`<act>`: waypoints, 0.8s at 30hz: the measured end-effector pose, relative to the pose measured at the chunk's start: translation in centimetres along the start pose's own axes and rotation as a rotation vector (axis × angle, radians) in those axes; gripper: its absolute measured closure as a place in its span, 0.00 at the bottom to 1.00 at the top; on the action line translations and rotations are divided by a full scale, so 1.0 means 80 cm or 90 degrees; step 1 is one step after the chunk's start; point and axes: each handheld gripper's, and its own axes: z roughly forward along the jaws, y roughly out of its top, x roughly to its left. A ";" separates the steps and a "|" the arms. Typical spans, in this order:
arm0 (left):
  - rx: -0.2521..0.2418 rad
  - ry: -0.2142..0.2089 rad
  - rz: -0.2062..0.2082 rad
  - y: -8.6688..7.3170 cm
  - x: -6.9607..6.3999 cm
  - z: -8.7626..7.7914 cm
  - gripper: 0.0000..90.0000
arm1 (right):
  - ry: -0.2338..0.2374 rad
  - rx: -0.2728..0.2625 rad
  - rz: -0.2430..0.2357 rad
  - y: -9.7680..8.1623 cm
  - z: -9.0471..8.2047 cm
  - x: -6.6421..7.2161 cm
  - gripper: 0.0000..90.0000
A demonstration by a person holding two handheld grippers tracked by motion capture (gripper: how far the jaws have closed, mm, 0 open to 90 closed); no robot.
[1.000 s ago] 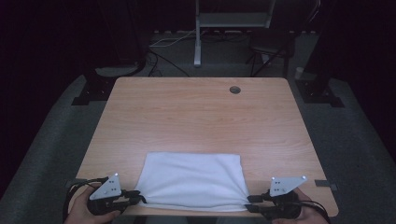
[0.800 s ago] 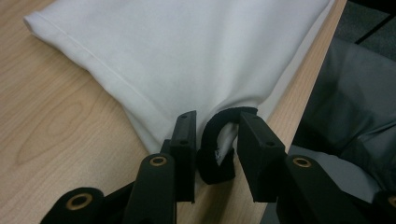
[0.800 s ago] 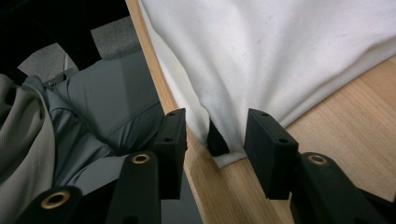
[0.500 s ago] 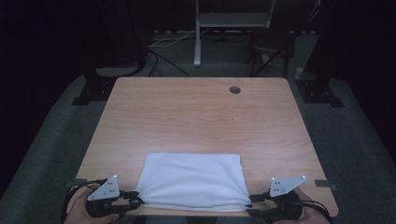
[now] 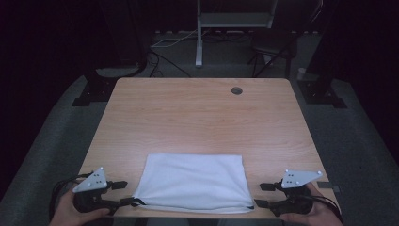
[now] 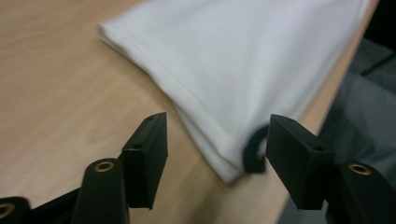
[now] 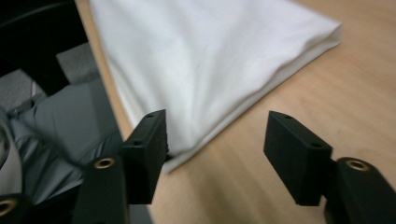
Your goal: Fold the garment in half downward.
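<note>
A folded white cloth (image 5: 193,181) lies flat at the table's near edge. My left gripper (image 5: 123,194) sits at the cloth's near left corner, and its jaws have just been opening. In the left gripper view the cloth (image 6: 243,60) has its corner between the spread jaws of the left gripper (image 6: 217,128), with neither pad pressing on it. My right gripper (image 5: 263,195) is at the near right corner, its jaws also just opened. In the right gripper view the right gripper (image 7: 218,125) stands wide, and the cloth (image 7: 210,56) ends beside the left-hand jaw.
The wooden table (image 5: 197,117) has a round cable hole (image 5: 236,90) at its far right. Dark floor, a metal stand (image 5: 200,33) and black frame feet (image 5: 94,92) lie beyond the far edge. The table's near edge runs just under both grippers.
Both grippers have opened their jaws and let go of the cloth's near corners. The left gripper has drawn a little left, away from the cloth. The cloth lies still.
</note>
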 end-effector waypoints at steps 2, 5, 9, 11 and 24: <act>-0.016 0.006 -0.021 0.006 0.008 0.002 0.34 | -0.009 -0.009 0.003 0.005 0.000 -0.003 0.39; -0.034 0.007 -0.046 0.014 0.021 0.008 0.34 | -0.019 -0.021 0.010 0.014 0.001 -0.009 0.38; -0.039 0.012 -0.062 0.024 0.035 0.020 0.32 | -0.028 -0.029 0.017 0.022 0.003 -0.018 0.36; -0.042 0.018 -0.065 0.029 0.040 0.026 0.32 | -0.029 -0.034 0.020 0.025 0.005 -0.022 0.35; -0.035 0.031 -0.068 0.055 0.063 0.048 0.32 | -0.050 -0.042 0.046 0.037 0.009 -0.041 0.29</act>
